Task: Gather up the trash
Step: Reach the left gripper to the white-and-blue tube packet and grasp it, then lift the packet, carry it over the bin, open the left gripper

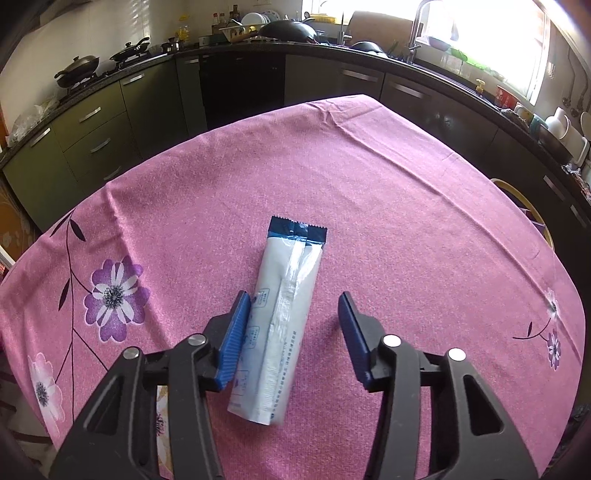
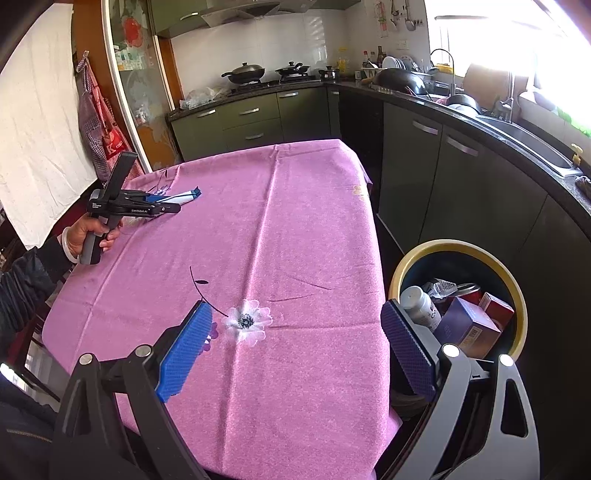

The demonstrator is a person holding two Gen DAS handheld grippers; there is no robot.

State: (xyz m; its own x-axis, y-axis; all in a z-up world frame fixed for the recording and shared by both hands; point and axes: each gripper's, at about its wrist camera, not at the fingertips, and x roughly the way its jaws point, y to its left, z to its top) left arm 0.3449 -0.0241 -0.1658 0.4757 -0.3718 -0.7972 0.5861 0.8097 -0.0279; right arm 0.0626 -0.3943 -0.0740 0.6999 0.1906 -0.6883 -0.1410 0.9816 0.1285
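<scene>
A long white wrapper with a dark blue end [image 1: 282, 314] lies flat on the pink tablecloth [image 1: 332, 184]. My left gripper [image 1: 293, 304] is open and low over the table, its jaws on either side of the wrapper's near half; the left pad touches or nearly touches the wrapper's edge. In the right wrist view the left gripper [image 2: 162, 201] and wrapper [image 2: 184, 196] show at the table's far left. My right gripper [image 2: 295, 314] is open and empty above the table's near right corner. A yellow-rimmed trash bin [image 2: 424, 251] stands beside the table, holding boxes and a bottle.
Dark kitchen cabinets [image 2: 443, 177] and a counter with pans and dishes [image 1: 288, 29] run behind and to the right of the table. The bin's rim [image 1: 517, 199] shows past the table's right edge. A white cloth hangs at the left [image 2: 37, 129].
</scene>
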